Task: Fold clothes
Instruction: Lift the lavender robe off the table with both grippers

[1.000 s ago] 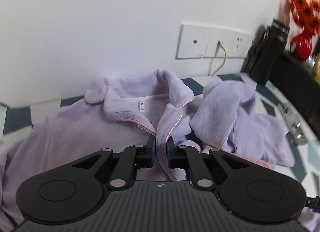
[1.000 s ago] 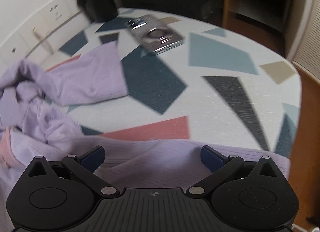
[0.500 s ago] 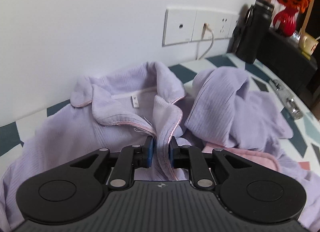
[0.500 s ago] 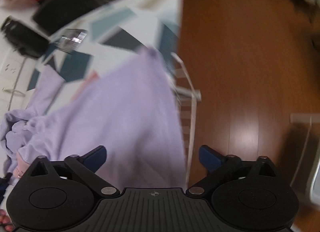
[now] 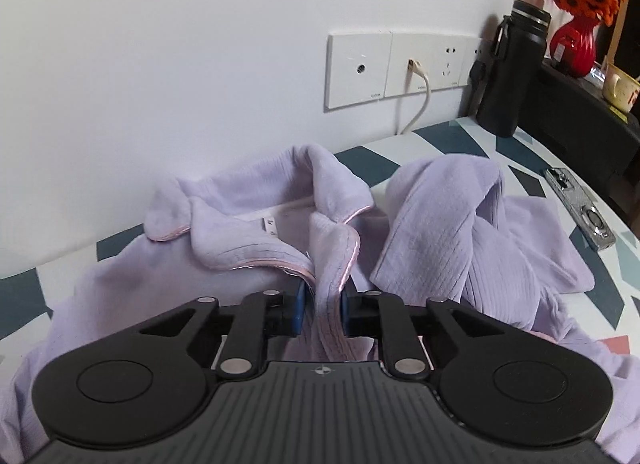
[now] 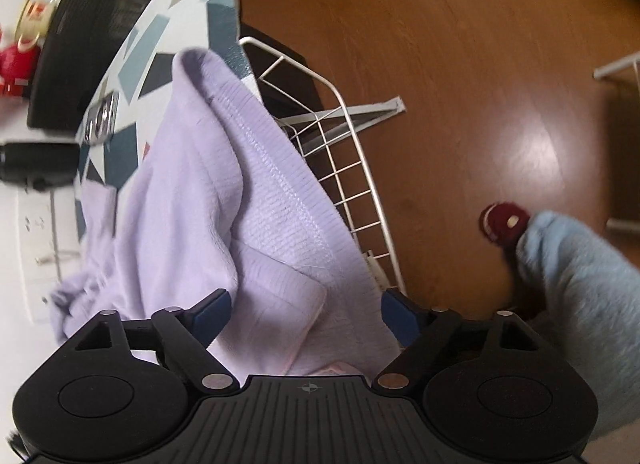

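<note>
A lilac collared shirt (image 5: 248,240) lies crumpled on the patterned table (image 5: 460,140), collar toward the wall, one sleeve (image 5: 440,224) bunched at the right. My left gripper (image 5: 322,310) is closing; its blue pads press a fold of the pink-edged front opening just below the collar. In the right wrist view the shirt's lower part (image 6: 192,200) hangs over the table edge (image 6: 188,12). My right gripper (image 6: 306,312) is closing around that hanging cloth, which lies between the jaws. The pads stand wide at the cloth's sides, not pressing.
A black bottle (image 5: 512,72), a red vase of orange flowers (image 5: 572,44) and a silver phone-like thing (image 5: 580,204) are at the table's right. Wall sockets (image 5: 396,64) sit behind. A white wire rack (image 6: 352,168) stands on the wooden floor (image 6: 460,64) beside something light blue and fluffy (image 6: 580,296).
The right gripper swung from over the tabletop to the table's edge, rolled, and its jaws narrowed around the hanging cloth. The left gripper kept its grip, shifting slightly.
</note>
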`<state>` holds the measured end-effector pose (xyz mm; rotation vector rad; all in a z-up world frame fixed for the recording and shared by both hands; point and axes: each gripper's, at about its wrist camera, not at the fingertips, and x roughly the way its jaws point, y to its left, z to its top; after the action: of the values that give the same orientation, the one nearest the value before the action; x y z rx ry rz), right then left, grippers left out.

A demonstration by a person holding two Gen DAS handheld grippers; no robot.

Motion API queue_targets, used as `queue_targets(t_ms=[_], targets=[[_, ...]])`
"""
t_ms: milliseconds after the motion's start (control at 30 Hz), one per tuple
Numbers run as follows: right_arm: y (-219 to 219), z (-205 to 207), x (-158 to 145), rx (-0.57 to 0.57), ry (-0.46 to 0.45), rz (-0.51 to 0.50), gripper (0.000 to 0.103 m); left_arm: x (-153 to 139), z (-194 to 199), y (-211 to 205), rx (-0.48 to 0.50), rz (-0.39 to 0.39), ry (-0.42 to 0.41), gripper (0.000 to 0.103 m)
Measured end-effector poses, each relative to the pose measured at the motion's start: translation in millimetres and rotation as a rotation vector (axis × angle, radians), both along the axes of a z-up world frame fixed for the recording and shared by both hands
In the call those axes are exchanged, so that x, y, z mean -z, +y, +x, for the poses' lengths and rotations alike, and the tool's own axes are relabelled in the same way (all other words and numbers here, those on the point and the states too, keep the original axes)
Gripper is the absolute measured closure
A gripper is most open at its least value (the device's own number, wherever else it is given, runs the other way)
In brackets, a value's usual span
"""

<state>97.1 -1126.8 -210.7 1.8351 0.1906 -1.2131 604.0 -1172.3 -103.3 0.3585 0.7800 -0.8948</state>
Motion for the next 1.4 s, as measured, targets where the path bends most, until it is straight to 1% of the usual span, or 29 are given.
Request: queue_targets(t_ms=[33,67,133,200,267,300,333,400,467,500,533,567,633,667,700,733,767,833,867,900,933,967,1100,1133,1200,1300,1333,1367,1400], targets=[[-1,-1,1,0.009,-0.015,0.001,0.033,-2,0,1,0.000,0.007,-0.003,0.087],[-2,-2,3,0.018,-0.030,0.002,0.037,-2,-2,1,0.005,0.021,-0.011,0.087],[-1,-1,0,-0.002,-0.010,-0.026,0.051,-2,-5,-1,0.017,0.056,-0.030,0.087],[-2,3,-5,-0.023,0.014,-0.065,0.059,1,-6,-2,0.033,0.079,-0.032,0.086],[-5,7,-7,-0.053,0.032,-0.086,0.059,6,-4,-3,0.059,0.098,-0.004,0.073],[-7,9,-7,-0.070,0.038,-0.091,0.058,9,-1,-5,0.074,0.106,0.024,0.060],[-8,9,-5,-0.077,0.037,-0.083,0.057,13,0,-6,0.082,0.105,0.045,0.053],[-9,11,3,-0.076,0.024,-0.066,0.057,20,4,-6,0.072,0.097,0.074,0.053],[-11,11,5,-0.069,0.012,-0.052,0.062,25,8,-4,0.034,0.084,0.091,0.077],[-12,10,4,-0.064,0.006,-0.047,0.073,24,8,-4,0.016,0.084,0.088,0.084],[-13,9,2,-0.058,-0.001,-0.043,0.095,21,7,-4,0.016,0.077,0.084,0.084],[-14,4,-10,-0.041,-0.010,-0.106,0.094,17,6,-5,0.020,0.071,0.073,0.085],[-17,-5,-35,-0.007,-0.028,-0.232,0.095,4,1,-8,0.047,0.068,0.013,0.086],[-18,-9,-53,0.005,-0.004,-0.321,0.095,-1,1,-11,0.056,0.074,0.007,0.084],[-18,-13,-71,0.017,0.021,-0.411,0.096,-5,2,-13,0.062,0.079,0.007,0.079],[-18,-16,-85,0.036,0.042,-0.482,0.096,-5,5,-15,0.064,0.081,0.027,0.070],[-19,-20,-96,0.057,0.051,-0.531,0.096,-2,6,-17,0.076,0.085,0.048,0.066],[-19,-23,-105,0.082,0.059,-0.554,0.096,5,8,-21,0.099,0.097,0.085,0.051],[-18,-24,-109,0.094,0.063,-0.566,0.096,10,7,-24,0.110,0.120,0.082,0.046],[-18,-23,-108,0.089,0.070,-0.564,0.096,14,5,-26,0.110,0.141,0.063,0.040],[-17,-22,-105,0.078,0.081,-0.557,0.095,17,4,-28,0.111,0.155,0.045,0.039],[-17,-22,-101,0.072,0.092,-0.533,0.095,17,3,-30,0.115,0.151,0.029,0.039],[-15,-23,-67,0.053,0.042,-0.377,0.095,15,0,-36,0.126,0.138,-0.030,0.039],[-16,-20,-61,0.043,0.036,-0.362,0.094,14,-1,-38,0.128,0.147,-0.042,0.039],[-17,-14,-50,0.023,0.023,-0.331,0.090,14,-3,-44,0.130,0.174,-0.069,0.039],[-21,-6,-36,0.013,0.009,-0.280,0.074,15,-6,-48,0.132,0.203,-0.103,0.039],[-22,-2,-31,0.014,0.006,-0.259,0.074,16,-6,-49,0.130,0.211,-0.108,0.040],[-22,-1,-26,0.013,0.000,-0.242,0.074,16,-5,-49,0.125,0.220,-0.114,0.041],[-22,1,-21,0.012,-0.007,-0.224,0.074,17,-6,-48,0.114,0.231,-0.125,0.058]])
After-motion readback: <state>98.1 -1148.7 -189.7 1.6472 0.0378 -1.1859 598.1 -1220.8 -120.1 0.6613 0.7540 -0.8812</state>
